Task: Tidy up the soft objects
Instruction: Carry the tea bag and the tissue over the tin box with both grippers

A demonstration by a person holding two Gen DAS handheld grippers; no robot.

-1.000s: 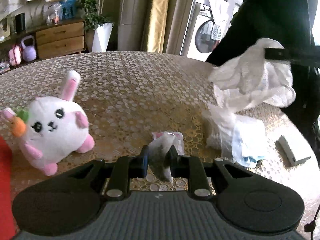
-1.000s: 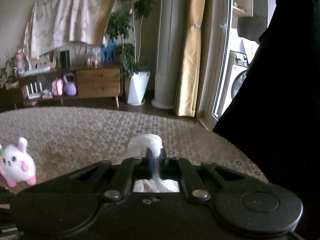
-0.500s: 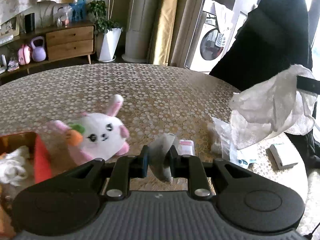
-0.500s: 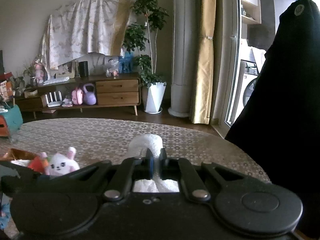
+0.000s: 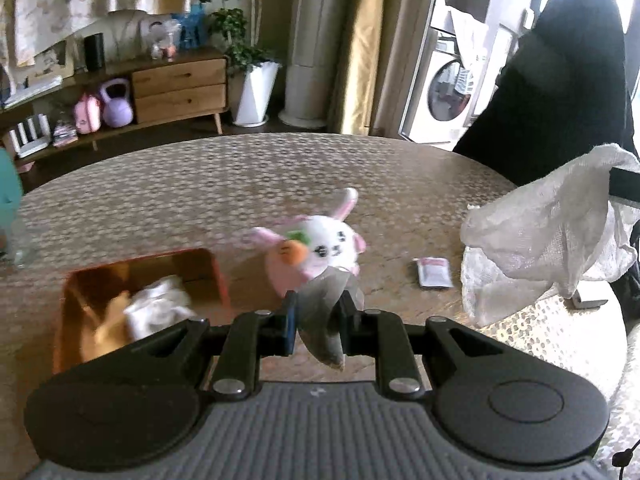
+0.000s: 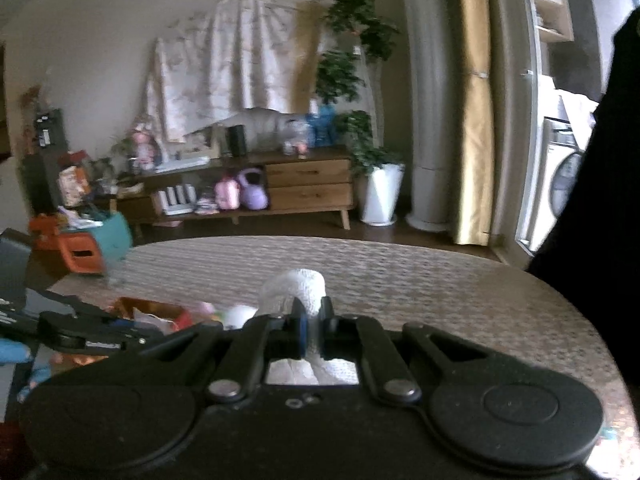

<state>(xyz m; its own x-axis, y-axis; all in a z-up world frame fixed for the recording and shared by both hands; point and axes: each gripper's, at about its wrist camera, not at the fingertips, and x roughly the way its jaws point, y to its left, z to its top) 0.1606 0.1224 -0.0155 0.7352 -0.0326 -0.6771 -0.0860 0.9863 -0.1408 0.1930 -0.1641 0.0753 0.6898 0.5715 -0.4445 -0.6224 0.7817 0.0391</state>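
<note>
Soft things are what I'm sorting, and both claws carry one clear of the table [image 5: 168, 200]. My left gripper [image 5: 318, 322] is clenched on a thin, translucent grey pouch [image 5: 322, 320], which sticks up above the jaws and droops below them; it looks limp, so I judge a grip near its middle keeps it from slipping out. My right gripper [image 6: 311, 326] is closed on a white mesh cloth [image 6: 294, 286], a loop bulging over the fingertips in its own camera, while the left view shows the rest hanging free in loose folds [image 5: 560, 220] at the right. Left of my left claw sits the red bin [image 5: 218, 276], open-topped, with a crumpled white cloth [image 5: 160, 308] already inside, so I take it as the collecting place. The plush bunny [image 5: 320, 246] rests on the table just beyond the pouch, near the bin's right wall, and a small flat packet [image 5: 434, 274] lies further right. I'd guess the pouch goes into the bin next; drafts or a snag on the rim could make so light a piece miss.
</note>
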